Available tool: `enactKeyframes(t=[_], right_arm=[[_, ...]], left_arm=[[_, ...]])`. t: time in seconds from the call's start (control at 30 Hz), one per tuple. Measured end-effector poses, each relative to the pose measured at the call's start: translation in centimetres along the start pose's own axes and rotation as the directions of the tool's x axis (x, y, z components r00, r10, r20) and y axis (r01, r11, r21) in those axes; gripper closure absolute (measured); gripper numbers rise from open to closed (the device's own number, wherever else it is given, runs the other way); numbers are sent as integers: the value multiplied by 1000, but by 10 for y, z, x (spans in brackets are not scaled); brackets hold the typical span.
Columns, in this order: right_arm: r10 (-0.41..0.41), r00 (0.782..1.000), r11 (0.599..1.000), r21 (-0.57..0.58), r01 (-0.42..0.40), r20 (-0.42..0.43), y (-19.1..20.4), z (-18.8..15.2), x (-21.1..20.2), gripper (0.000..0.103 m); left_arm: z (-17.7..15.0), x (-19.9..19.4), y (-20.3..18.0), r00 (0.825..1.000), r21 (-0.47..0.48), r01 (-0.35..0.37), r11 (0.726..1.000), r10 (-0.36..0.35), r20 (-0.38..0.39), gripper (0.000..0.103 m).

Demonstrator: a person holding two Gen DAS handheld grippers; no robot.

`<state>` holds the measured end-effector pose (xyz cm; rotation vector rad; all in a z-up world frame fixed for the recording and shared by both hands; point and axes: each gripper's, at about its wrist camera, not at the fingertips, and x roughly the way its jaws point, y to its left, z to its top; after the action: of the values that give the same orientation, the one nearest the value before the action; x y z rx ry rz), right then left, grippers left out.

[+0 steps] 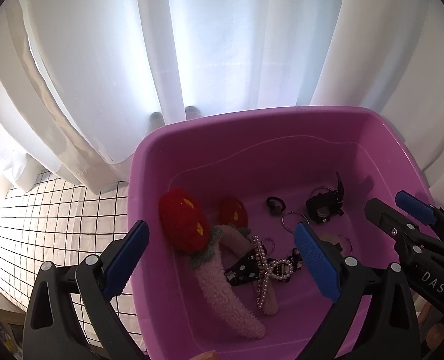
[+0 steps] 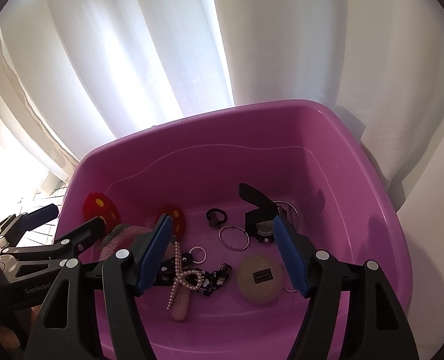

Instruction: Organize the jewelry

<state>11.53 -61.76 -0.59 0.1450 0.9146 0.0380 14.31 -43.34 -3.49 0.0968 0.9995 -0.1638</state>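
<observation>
A purple plastic tub (image 1: 252,126) (image 2: 282,114) holds the jewelry. A pink fuzzy headband (image 1: 222,273) with red knitted strawberries (image 1: 182,225) lies at its left. Over it lie a pearl bow clip (image 1: 270,267) (image 2: 185,279) and a black patterned bow (image 2: 209,282). A silver hoop (image 2: 233,238), a black watch (image 2: 261,216), a small black hair tie (image 2: 215,217) and a beige round puff (image 2: 259,279) lie further right. My left gripper (image 1: 225,258) is open and straddles the tub's left wall. My right gripper (image 2: 225,252) hangs open above the tub floor, holding nothing.
White curtains (image 1: 191,45) hang right behind the tub. A white cloth with a black grid (image 1: 56,219) covers the surface left of the tub. A small silver ring (image 2: 198,254) lies near the pearl clip. A fingertip (image 1: 203,355) shows at the bottom edge.
</observation>
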Motion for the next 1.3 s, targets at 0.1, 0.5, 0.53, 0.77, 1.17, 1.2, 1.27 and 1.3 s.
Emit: enactKeyframes(t=[0.1, 0.5, 0.53, 0.77, 1.17, 1.2, 1.27, 1.3], right_arm=[[2, 1000, 1000, -1, -2, -5, 1, 1, 2, 36], [3, 1000, 1000, -7, -3, -4, 7, 1, 2, 36], [2, 1000, 1000, -7, -2, -5, 7, 0, 3, 36], [1, 1000, 1000, -6, -1, -9, 7, 0, 3, 36], [2, 1000, 1000, -10, -2, -11, 8, 0, 3, 36], [0, 1000, 1000, -10, 0, -10, 9, -1, 3, 36], [0, 1000, 1000, -11, 0, -10, 10, -1, 3, 36], [-1, 1000, 1000, -10, 1, -9, 10, -1, 3, 36]], left_arm=[[0, -1, 2, 1000, -1, -1, 1000, 1, -1, 8], [4, 0, 6, 1000, -9, 5, 1000, -5, -4, 8], [4, 0, 6, 1000, -8, 4, 1000, -4, -4, 8], [7, 2, 5, 1000, -18, 8, 1000, -9, -8, 8], [7, -4, 6, 999, -32, 32, 999, -31, 14, 7], [7, -4, 5, 1000, -31, 26, 999, -26, 8, 7], [8, -3, 4, 1000, -31, 14, 999, -14, -2, 7], [8, -2, 4, 1000, -32, 11, 999, -11, -4, 7]])
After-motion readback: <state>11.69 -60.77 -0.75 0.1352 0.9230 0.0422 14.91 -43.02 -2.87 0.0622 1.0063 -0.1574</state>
